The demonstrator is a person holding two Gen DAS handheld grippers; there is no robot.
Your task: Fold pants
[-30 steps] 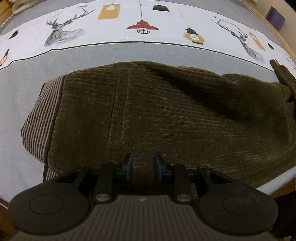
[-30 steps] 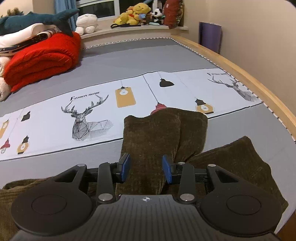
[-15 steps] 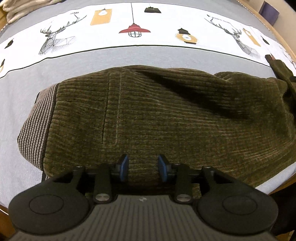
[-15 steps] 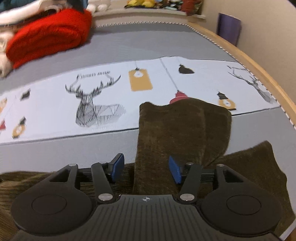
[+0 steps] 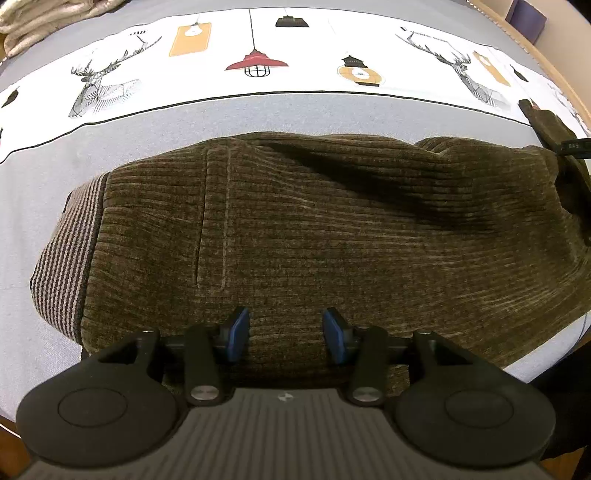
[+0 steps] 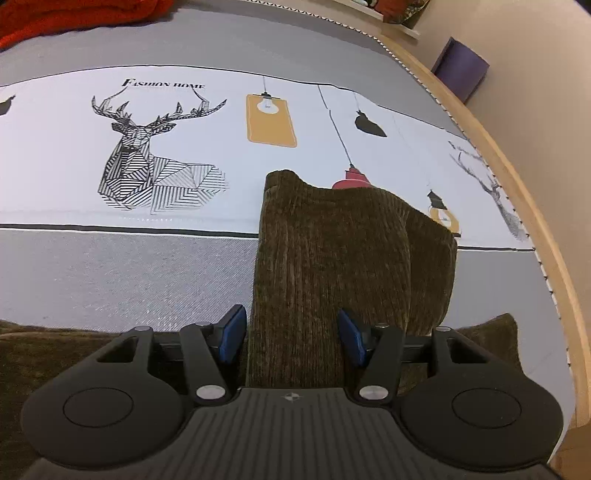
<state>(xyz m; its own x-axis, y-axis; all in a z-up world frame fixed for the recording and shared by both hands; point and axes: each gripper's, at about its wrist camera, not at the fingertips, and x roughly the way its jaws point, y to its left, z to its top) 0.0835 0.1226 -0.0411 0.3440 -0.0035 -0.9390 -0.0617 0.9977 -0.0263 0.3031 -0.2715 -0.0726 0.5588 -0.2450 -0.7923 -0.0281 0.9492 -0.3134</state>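
Dark olive corduroy pants (image 5: 314, 229) lie flat on the bed, their striped waistband (image 5: 62, 254) at the left in the left wrist view. My left gripper (image 5: 286, 330) hovers over the near edge of the seat part; its jaws are opening and its blue pads press on nothing. In the right wrist view the pant legs (image 6: 332, 258) are bent away from me, up onto the white printed band. My right gripper (image 6: 291, 334) stands open above the leg fabric, which passes between the pads without being pinched.
The grey bedsheet (image 6: 129, 273) carries a white band with deer and lamp prints (image 6: 147, 155). A wooden bed rim (image 6: 517, 192) runs along the right. A red blanket (image 6: 55, 14) lies at the far left, and a purple box (image 6: 461, 70) stands beyond the rim.
Both grippers' jaws have widened. The right gripper has come down and closer over the pant legs, with its view tilting. The left gripper has stayed in place.
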